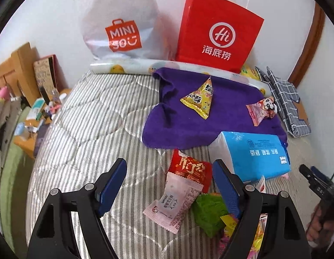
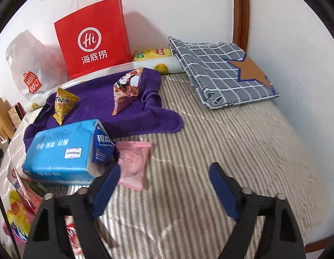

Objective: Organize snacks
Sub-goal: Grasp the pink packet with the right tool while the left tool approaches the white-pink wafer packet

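I have both claws hovering over the striped bed (image 2: 210, 151), and neither has hold of anything. My left claw (image 1: 170, 185) is spread wide, its blue pads either side of a small heap of snacks. Between them lies a pale pink wafer packet (image 1: 177, 202), its long axis running from near left to far right, resting across a red snack packet (image 1: 189, 168) whose far end points toward the purple cloth (image 1: 221, 112). A green wrapper (image 1: 208, 213) sits just right of the pink one, against the right pad.

My right claw (image 2: 163, 179) is also wide open. A pink snack packet (image 2: 133, 161) lies just beside its left pad, long axis near to far, its far end next to the blue tissue pack (image 2: 59, 155). A dark blue snack packet (image 2: 103, 144) leans against the right end of that tissue pack.

On the purple cloth, farther off, a yellow triangular snack pouch (image 1: 199, 99) stands with its tip pointing up and away, and a pink panda-print pouch (image 1: 262, 108) lies to its right. Against the far wall stand a red Haidilao paper bag (image 1: 216, 32) and a white Miniso bag (image 1: 121, 21). A folded checked cloth (image 2: 221, 73) lies at the far right of the bed.
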### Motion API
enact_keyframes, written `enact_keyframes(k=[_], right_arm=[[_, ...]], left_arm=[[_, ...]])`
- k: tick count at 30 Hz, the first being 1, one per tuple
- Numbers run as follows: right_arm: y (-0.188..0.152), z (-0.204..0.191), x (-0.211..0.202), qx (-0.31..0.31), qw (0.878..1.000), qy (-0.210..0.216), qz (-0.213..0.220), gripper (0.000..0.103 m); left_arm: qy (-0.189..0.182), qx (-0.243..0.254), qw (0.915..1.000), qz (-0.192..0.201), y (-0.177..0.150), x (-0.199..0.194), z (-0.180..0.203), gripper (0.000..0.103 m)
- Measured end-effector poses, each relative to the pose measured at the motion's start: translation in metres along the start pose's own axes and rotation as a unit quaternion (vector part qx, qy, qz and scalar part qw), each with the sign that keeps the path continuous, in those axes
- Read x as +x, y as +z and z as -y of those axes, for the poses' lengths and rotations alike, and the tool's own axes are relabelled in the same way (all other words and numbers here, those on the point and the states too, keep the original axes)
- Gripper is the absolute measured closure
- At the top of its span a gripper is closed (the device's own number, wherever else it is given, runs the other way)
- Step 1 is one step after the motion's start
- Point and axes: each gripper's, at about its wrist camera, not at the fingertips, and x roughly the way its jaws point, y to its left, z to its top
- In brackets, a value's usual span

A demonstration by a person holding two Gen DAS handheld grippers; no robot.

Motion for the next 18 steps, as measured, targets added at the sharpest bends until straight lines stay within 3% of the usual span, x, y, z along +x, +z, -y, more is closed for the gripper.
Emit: enact_keyframes(k=[5,9,12,15,18], right_arm=[[0.003,-0.009,0.021,0.000,0.999,0.035,-0.018,0.042],[0.003,-0.016,0.036,-0.006,0.998,0.048,-0.030,0.044],[0.005,-0.018,0.048,-0.010,0.998,0.049,-0.042,0.050],[0.003,-0.018,0.056,-0.020,0.997,0.047,-0.052,0.067],[-0.002,-0.016,0.048,-0.031,0.998,0.041,-0.043,0.069]], left_arm=[[-0.018,-0.007,0.9997,-0.011,0.001,0.006,-0.003,0.022],[-0.009,-0.005,0.9998,-0.015,0.001,0.012,-0.004,0.022],[-0.006,-0.003,0.9998,-0.018,0.002,0.016,-0.005,0.022],[-0.008,-0.004,0.9996,-0.026,0.002,0.021,-0.006,0.022],[-0.011,-0.008,0.9994,-0.032,0.001,0.024,-0.007,0.022]])
